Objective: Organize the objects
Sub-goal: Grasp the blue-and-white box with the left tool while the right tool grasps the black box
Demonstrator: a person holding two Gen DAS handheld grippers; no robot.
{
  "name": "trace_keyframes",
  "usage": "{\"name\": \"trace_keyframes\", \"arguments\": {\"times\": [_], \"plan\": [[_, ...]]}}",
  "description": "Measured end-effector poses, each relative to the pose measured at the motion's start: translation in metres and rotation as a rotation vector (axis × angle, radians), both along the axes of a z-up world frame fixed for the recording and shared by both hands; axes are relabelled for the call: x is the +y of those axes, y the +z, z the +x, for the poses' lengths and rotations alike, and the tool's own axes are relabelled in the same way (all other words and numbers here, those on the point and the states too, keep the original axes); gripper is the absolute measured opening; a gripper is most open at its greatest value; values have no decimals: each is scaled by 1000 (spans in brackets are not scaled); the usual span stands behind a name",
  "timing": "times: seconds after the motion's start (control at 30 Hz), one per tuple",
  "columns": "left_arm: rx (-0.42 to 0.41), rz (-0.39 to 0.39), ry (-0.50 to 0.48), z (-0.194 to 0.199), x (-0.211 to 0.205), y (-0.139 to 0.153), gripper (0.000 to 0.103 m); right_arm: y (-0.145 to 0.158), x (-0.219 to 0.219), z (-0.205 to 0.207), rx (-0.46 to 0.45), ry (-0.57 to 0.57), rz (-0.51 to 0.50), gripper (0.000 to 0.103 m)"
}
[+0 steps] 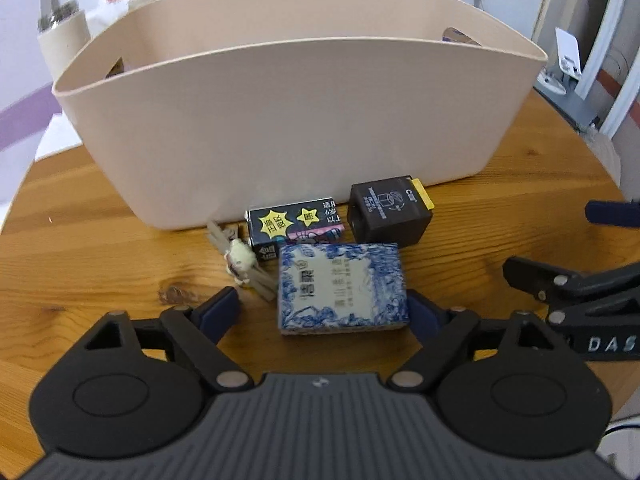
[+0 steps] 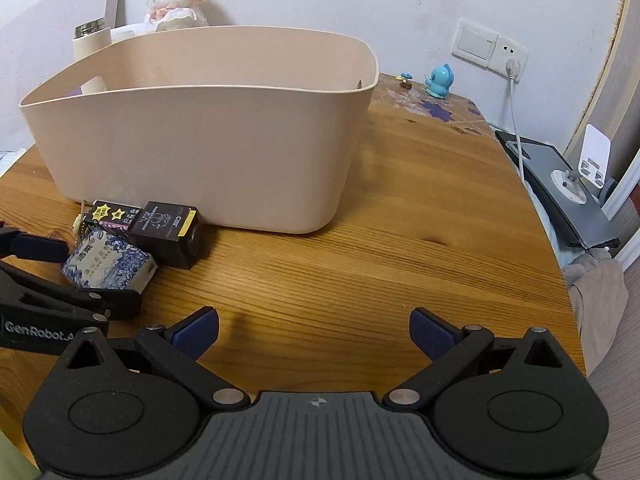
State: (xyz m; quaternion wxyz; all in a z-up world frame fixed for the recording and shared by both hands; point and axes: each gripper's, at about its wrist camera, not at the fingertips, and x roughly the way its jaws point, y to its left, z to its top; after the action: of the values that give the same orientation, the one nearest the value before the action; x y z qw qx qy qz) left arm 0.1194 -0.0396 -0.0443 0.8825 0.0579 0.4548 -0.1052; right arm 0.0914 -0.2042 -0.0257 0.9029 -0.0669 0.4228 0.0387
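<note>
**Left gripper lined up on the blue-and-white box**

Between the spread fingers of the left gripper (image 1: 324, 312) lay the blue-and-white box (image 1: 342, 286), flat on the wooden table (image 1: 100, 248). The jaws stood wide and held nothing; the right-side pad looked to be at or just beside the box's edge, while the left pad was clear of it. The right gripper (image 2: 314, 330) hovered over bare table, equally wide and empty.

Just beyond the box sat a black carton with yellow stars (image 1: 294, 226) and a dark cube-shaped box (image 1: 390, 216), both close against the front wall of the beige bin (image 1: 280, 128). A small keychain figure (image 1: 240, 262) lay just left of the patterned box.

The step in hand seemed to be gripping that box for transfer into the bin. To do it well, the gripper should probably centre on the box so both pads meet its short sides together, without snagging the keychain. After closing, a straight lift high enough to clear the bin's rim would be needed before release.
</note>
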Motion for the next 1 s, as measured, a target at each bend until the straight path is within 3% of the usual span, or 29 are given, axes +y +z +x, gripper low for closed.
{"name": "trace_keyframes", "arguments": {"times": [0.07,0.5,0.83,1.0], "plan": [[-14,-4,-1,-1,4,1,81,1,1,1,-9,2,17,103],[-14,-12,8,0,37,9,71,-5,23,21,-1,7,241,103],[-1,-44,48,3,65,15,70,-11,55,35,-27,22,187,103],[-7,-44,34,1,64,16,70,-15,59,40,-31,9,174,80]]}}
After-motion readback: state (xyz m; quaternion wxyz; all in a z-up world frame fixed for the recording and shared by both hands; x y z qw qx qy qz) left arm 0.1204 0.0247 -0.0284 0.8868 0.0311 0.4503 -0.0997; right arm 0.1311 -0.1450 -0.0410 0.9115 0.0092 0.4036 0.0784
